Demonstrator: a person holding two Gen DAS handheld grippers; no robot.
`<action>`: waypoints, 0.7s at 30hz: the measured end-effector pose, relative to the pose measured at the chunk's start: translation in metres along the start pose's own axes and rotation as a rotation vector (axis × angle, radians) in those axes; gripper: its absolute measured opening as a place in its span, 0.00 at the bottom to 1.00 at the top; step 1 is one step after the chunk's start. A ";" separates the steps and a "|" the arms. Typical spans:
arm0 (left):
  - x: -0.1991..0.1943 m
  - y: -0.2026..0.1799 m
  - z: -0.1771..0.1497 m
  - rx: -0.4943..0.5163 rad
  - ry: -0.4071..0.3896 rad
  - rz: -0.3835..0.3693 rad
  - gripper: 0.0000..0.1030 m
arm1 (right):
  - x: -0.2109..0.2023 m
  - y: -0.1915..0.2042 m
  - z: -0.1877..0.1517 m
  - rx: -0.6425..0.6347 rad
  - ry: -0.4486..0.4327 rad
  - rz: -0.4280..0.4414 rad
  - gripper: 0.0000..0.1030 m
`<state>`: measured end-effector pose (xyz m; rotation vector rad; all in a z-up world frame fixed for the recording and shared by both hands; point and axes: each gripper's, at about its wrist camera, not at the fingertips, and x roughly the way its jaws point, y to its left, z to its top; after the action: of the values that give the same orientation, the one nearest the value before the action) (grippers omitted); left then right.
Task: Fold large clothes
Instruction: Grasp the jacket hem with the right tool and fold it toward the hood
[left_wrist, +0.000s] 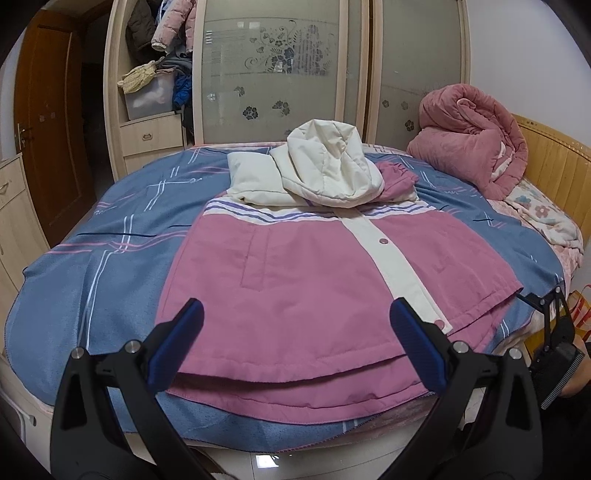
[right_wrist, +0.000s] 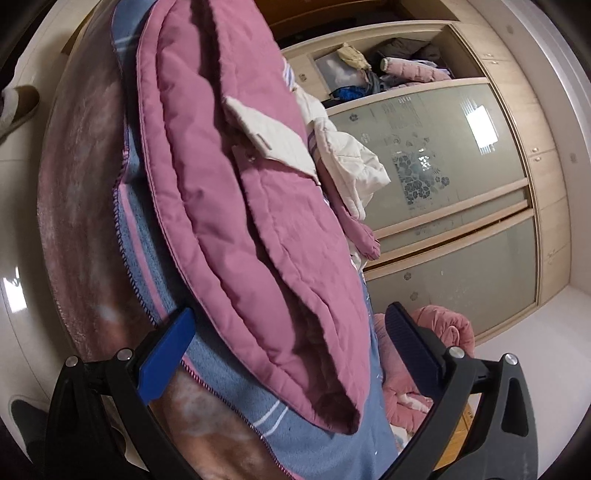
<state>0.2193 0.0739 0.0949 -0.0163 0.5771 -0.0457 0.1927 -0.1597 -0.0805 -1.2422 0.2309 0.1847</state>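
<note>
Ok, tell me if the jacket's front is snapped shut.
Partly: the pink jacket lies spread flat, white placket closed above, bottom corner gaping near the hem.

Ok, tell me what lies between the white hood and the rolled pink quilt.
Left wrist view: between hood and quilt, a pink sleeve cuff and blue bedsheet.

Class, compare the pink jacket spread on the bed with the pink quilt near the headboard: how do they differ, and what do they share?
The jacket lies spread flat on the blue bedsheet; the quilt is bundled in a heap. The jacket is two-toned, with a cream hood and snap placket; the quilt is dusty pink all over. The jacket is at the bed's near edge, the quilt in the far corner. Both are pink and padded.
</note>
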 end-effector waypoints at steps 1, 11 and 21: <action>0.000 0.000 0.000 0.002 0.001 0.001 0.98 | 0.001 -0.001 0.002 0.001 0.000 -0.008 0.99; 0.006 -0.008 -0.001 0.049 0.021 -0.014 0.98 | 0.035 -0.030 0.028 0.130 0.032 -0.042 0.99; 0.031 -0.070 -0.071 0.763 0.076 0.086 0.98 | 0.040 -0.096 0.042 0.495 0.042 0.050 0.99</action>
<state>0.2034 0.0024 0.0205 0.7540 0.6062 -0.1807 0.2599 -0.1498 0.0089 -0.7501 0.3225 0.1331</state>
